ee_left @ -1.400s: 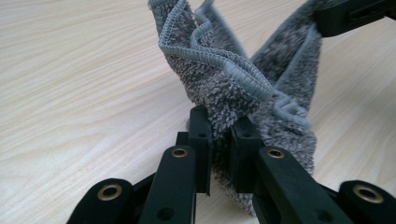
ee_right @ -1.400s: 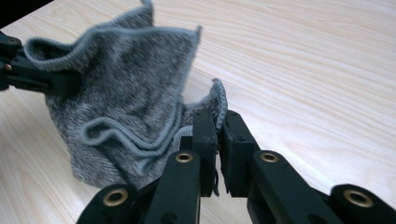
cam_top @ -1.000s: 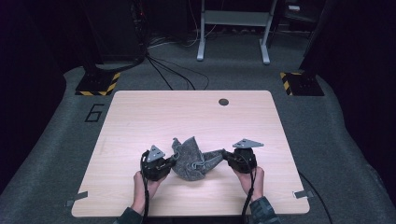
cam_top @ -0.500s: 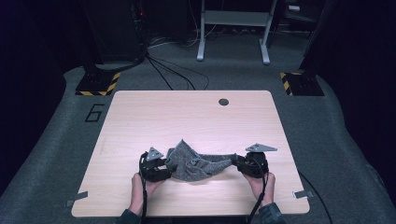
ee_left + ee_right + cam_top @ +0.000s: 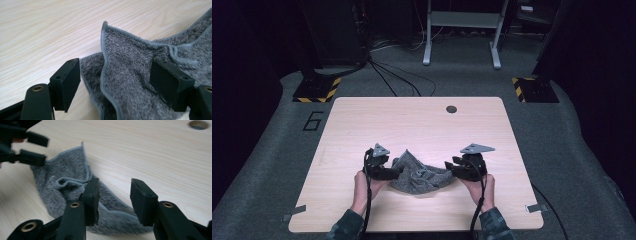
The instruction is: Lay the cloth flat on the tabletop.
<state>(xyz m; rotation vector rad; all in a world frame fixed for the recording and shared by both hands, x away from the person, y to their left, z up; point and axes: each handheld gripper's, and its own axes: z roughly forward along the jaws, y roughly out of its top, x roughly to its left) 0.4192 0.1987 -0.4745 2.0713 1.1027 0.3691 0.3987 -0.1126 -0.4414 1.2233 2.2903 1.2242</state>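
Grey towel [image 5: 419, 176] lies crumpled on the near-centre worktop [image 5: 422, 125], well nearer the person than the round hole [image 5: 451, 109]. Left gripper [image 5: 116, 80] spread, a raised towel fold between its jaws, not pinched. Right gripper [image 5: 113, 200] spread at the towel's opposite edge, gripping nothing.

- The cloth [image 5: 419, 176] lies bunched on my table [image 5: 422, 125], towards the near edge, about midway across;
- my left gripper [image 5: 388, 172] sits at the cloth's left end, a raised fold between its jaws;
- my right gripper [image 5: 451, 169] is at the cloth's right end;
- the table's hole [image 5: 451, 109] lies well behind, near the far edge.
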